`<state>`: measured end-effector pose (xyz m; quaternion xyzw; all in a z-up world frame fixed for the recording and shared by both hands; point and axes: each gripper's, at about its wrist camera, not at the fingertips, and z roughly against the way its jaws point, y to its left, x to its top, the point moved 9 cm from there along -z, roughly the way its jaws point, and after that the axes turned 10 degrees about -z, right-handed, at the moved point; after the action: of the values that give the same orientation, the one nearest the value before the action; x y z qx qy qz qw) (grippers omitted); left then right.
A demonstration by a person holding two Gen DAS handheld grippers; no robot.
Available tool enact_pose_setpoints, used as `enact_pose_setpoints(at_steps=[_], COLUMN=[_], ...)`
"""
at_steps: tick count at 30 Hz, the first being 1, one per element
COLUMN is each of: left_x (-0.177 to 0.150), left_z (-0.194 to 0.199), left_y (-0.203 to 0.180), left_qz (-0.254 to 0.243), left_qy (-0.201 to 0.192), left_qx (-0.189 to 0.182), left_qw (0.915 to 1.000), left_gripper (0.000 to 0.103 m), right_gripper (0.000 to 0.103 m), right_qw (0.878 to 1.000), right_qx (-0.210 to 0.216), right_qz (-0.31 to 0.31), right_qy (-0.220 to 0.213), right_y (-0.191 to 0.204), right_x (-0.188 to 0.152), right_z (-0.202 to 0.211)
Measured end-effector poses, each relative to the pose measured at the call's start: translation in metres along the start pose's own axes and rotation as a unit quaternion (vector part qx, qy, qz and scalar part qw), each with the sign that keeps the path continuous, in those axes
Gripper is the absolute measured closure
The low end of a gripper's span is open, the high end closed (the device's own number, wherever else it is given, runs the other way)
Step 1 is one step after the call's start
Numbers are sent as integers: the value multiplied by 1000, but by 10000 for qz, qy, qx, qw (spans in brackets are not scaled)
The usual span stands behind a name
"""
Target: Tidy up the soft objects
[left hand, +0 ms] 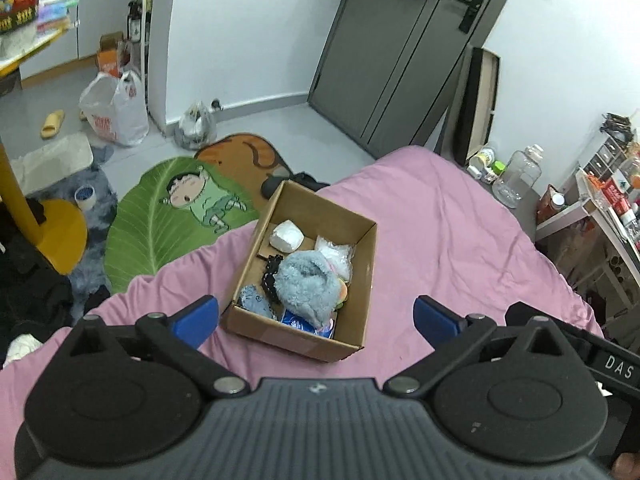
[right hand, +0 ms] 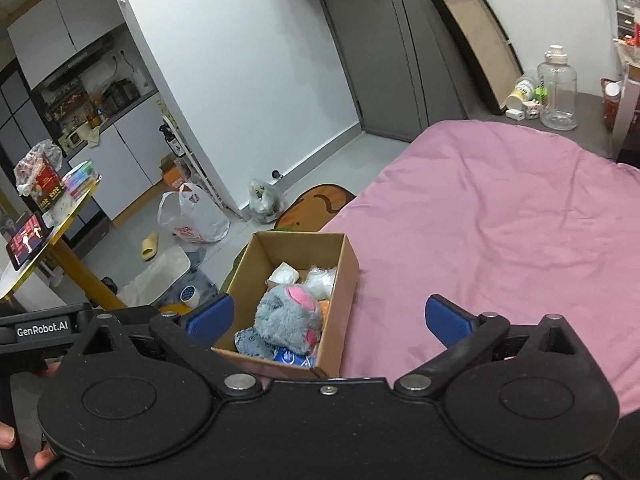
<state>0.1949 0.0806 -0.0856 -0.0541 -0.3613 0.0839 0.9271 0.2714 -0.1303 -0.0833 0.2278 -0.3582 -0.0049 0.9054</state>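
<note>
An open cardboard box point(left hand: 362, 280) stands on the pink bed near its left edge; it also shows in the right wrist view point(right hand: 347, 280). Inside lie a grey fluffy plush point(left hand: 306, 284) with pink patches point(right hand: 290, 318), a white soft lump point(left hand: 286, 236), a clear plastic bag point(left hand: 338, 254), a black item point(left hand: 271, 276), a small grey-blue plush point(left hand: 256, 302) and a blue packet point(left hand: 298, 324). My left gripper point(left hand: 316, 318) is open and empty, held above the box's near end. My right gripper point(right hand: 330, 320) is open and empty, over the box's near right corner.
The pink bedspread point(left hand: 460, 248) stretches right of the box. The floor at left holds a green leaf rug point(left hand: 160, 216), an orange rug point(left hand: 248, 152), plastic bags point(left hand: 116, 108) and a yellow table point(left hand: 56, 232). A clear jug point(right hand: 558, 88) and shelves point(left hand: 600, 200) stand beyond the bed.
</note>
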Motion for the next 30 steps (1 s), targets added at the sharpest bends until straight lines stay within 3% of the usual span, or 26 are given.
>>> enact_pose_setpoints(at_steps=[10, 15, 30], left_x=[-17, -26, -54], left_z=[53, 74, 107], left_y=[-12, -16, -30], left_qz=[-216, -417, -784], left_qy=[-425, -549, -625], left_qx=[-166, -62, -17], left_qw=[9987, 9976, 9950], left_gripper=[0, 0, 0], right_gripper=[0, 0, 0], right_qw=[9996, 9991, 9977], right_qx=[-119, -149, -388], right_qz=[195, 299, 406], right_qy=[-175, -274, -384], right_y=[2, 6, 6], right_x=[-21, -31, -56], right_z=[48, 69, 109])
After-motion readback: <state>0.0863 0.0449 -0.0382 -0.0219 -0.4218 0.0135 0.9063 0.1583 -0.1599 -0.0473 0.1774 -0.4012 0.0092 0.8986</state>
